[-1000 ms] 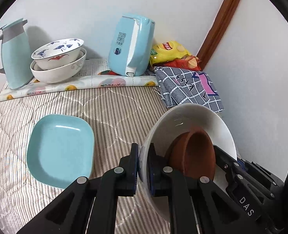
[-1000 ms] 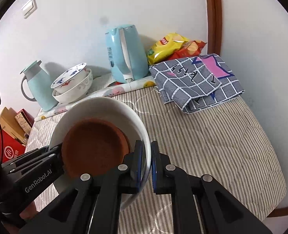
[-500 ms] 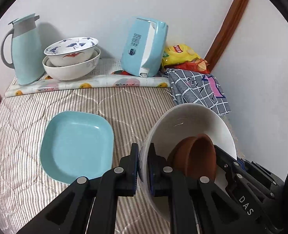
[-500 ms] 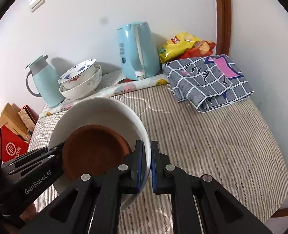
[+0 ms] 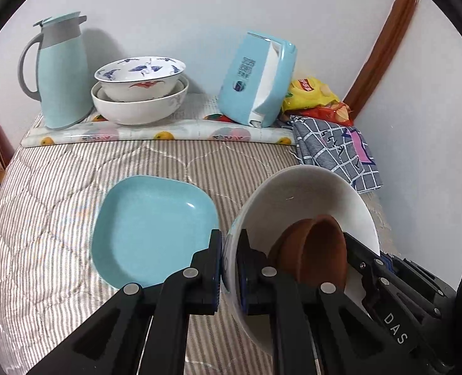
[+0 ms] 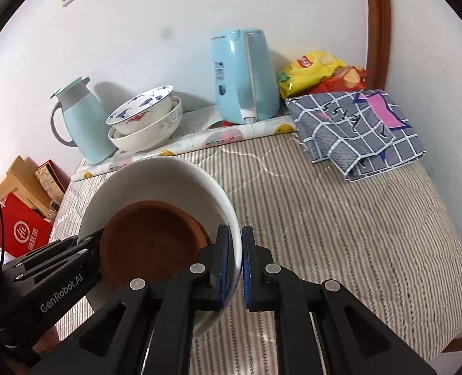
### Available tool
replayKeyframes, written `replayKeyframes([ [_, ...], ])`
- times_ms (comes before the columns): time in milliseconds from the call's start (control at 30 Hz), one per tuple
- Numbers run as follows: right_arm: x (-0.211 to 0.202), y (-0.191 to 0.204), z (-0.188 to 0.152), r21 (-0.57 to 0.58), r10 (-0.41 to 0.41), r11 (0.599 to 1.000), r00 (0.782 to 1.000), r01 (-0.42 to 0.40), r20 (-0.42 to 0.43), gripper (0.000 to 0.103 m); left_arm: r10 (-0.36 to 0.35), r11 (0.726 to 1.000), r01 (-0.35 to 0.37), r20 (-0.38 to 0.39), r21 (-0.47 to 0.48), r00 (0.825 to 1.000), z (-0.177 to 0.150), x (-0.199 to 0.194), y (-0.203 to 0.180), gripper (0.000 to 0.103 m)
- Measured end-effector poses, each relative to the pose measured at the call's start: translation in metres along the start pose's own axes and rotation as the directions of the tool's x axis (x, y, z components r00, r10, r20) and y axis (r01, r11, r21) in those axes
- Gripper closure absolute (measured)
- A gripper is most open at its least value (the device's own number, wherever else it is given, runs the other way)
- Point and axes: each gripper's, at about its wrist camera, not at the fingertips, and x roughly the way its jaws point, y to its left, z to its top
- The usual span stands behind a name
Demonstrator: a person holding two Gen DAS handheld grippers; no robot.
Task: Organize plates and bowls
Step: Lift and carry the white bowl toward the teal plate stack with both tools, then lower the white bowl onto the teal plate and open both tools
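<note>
Both claws, the left claw (image 5: 229, 262) and right claw (image 6: 234, 262), were closed on the rim of the white bowl (image 5: 306, 193) with a brown dish (image 6: 149, 243) inside, while the blue plate (image 5: 153, 228) was not yet stacked.

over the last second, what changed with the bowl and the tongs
Both tongs, left and right, carried the white bowl with the brown dish leftward, up beside the blue plate. Both grips stayed clamped on its rim; the stacked bowls stayed put.

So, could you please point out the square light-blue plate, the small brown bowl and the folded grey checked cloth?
Square light-blue plate (image 5: 151, 229), left wrist view, inner floor.
Small brown bowl (image 6: 149, 245), right wrist view, inside bottom.
Folded grey checked cloth (image 6: 356, 131), right wrist view, top layer.
</note>
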Motion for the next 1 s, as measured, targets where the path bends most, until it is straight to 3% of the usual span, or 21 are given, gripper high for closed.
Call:
replayKeyframes([
  [1000,0.032,0.048,0.007,-0.019,0.071,0.997,0.997,-0.071,-0.027,0.095,0.062,0.997,-0.062,-0.011,-0.052,0.998,0.008,0.003,0.056,0.094],
])
